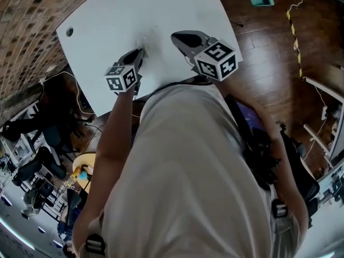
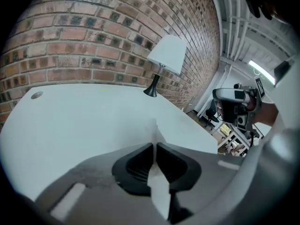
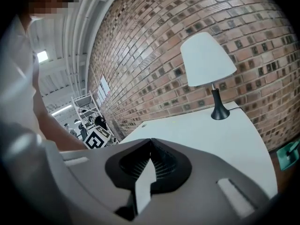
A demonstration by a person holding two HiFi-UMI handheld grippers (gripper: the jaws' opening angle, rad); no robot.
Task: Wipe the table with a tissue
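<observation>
The white table [image 1: 107, 15] fills the top of the head view. My left gripper [image 1: 141, 51] points down at its near part. In the left gripper view it [image 2: 154, 145] is shut on a white tissue [image 2: 155, 128], whose thin edge sticks out ahead of the tips onto the tabletop [image 2: 70, 121]. To its right, my right gripper [image 1: 174, 35] hovers over the table with its marker cube nearer me. In the right gripper view its jaws [image 3: 151, 142] meet at the tips, and nothing shows ahead of them.
A white-shaded lamp [image 2: 164, 55] on a black stem stands at the table's far corner by the brick wall [image 3: 206, 60]. A round cable hole [image 1: 69, 31] lies near the table's left edge. Wooden floor [image 1: 269, 47] runs along the right. My torso hides the near edge.
</observation>
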